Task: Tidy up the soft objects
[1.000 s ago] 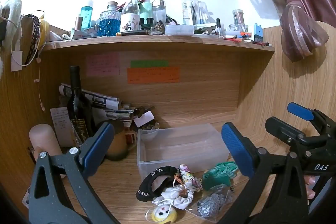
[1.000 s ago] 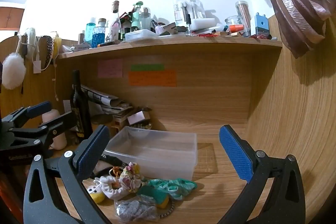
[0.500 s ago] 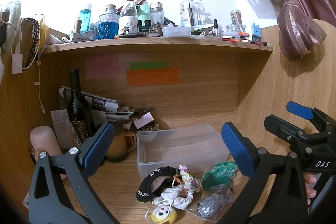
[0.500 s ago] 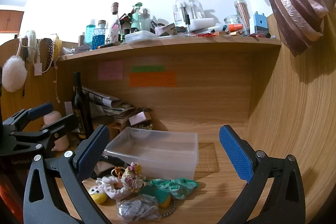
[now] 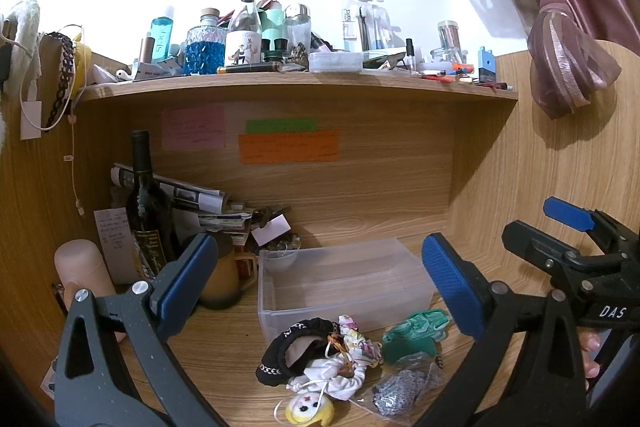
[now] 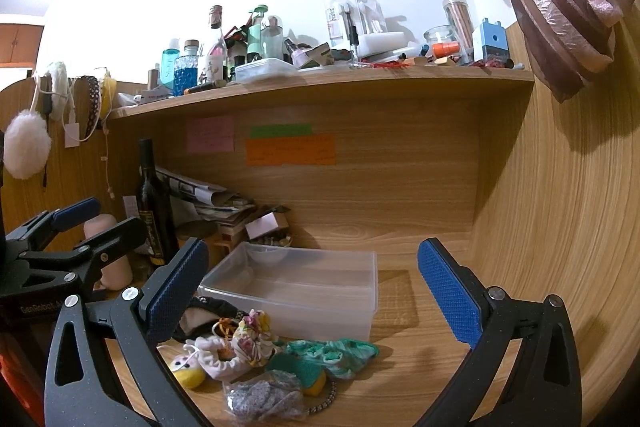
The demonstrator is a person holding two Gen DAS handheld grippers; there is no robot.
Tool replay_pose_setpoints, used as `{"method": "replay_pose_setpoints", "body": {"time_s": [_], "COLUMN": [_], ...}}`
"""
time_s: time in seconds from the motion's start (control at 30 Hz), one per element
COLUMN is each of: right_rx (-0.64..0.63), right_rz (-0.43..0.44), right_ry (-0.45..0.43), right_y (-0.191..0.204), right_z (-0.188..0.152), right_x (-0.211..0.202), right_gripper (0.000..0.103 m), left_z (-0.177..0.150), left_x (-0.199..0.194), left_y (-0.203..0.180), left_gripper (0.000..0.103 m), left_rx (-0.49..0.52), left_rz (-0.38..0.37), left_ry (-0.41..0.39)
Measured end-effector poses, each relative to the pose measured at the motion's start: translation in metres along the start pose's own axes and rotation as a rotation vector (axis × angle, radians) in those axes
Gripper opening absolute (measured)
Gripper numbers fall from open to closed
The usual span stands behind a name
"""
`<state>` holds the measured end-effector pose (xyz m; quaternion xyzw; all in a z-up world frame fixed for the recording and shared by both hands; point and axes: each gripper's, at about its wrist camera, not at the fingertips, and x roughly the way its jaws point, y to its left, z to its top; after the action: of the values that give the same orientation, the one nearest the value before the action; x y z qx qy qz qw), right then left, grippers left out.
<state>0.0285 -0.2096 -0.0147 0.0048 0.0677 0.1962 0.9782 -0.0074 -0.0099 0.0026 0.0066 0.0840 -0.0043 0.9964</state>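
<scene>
The left gripper (image 5: 318, 281) hangs over the desk with its blue pads wide apart and nothing between them; the right gripper (image 6: 312, 293) is likewise spread and empty. The task's things are a small heap of soft items (image 5: 344, 359) on the desk, just in front of the clear plastic bin (image 5: 340, 279), which looks empty. In the left wrist view the heap lies at about six o'clock from the midpoint between the pads, below and slightly right; the bin sits almost dead centre. In the right wrist view the heap (image 6: 264, 355) lies at about seven o'clock, toward the left pad. The heap runs left to right along the bin's near wall: a black band (image 5: 288, 347), a white drawstring pouch (image 5: 340, 379), a yellow doll face (image 5: 310, 407), a floral scrunchie (image 5: 360, 343), a green knitted piece (image 5: 416, 331) and a grey speckled bag (image 5: 404, 387). Both grippers appear about equally near; the left seems better placed for the black band, the right for the green piece, which lies toward the right gripper's side.

Legible writing is scarce: "DAS" on the right gripper's body as seen from the left wrist, and "GenRobot" on the left gripper's body as seen from the right. The sticky notes (image 5: 288, 147) and the wine bottle (image 5: 146, 215) label carry writing too small to read.
</scene>
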Motion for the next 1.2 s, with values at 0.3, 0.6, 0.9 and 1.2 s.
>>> {"method": "replay_pose_setpoints", "body": {"time_s": [0.3,0.6,0.9,1.2], "right_rx": [0.004,0.004,0.004,0.004], "right_rz": [0.002,0.004,0.014,0.020], "right_ry": [0.003,0.004,0.001,0.001], "right_y": [0.0000,0.0012,0.0036,0.0034], "right_z": [-0.0006,-0.0007,-0.0005,0.0004], "right_x": [0.0006,0.0009,0.0000,0.0001], "right_gripper": [0.103,0.103,0.103,0.103], "left_z": [0.0000,-0.0005,-0.0001,0.0000], "left_x": [0.0006,0.0005,0.0009,0.0011], "left_y": [-0.0002,-0.0006,-0.0017,-0.0023], "left_gripper": [0.103,0.103,0.103,0.103], "left_rx": [0.000,0.000,-0.002,-0.003], "left_rz": [-0.003,-0.002,-0.004,-0.003], "left_ry": [0.002,0.001,0.001,0.001]}}
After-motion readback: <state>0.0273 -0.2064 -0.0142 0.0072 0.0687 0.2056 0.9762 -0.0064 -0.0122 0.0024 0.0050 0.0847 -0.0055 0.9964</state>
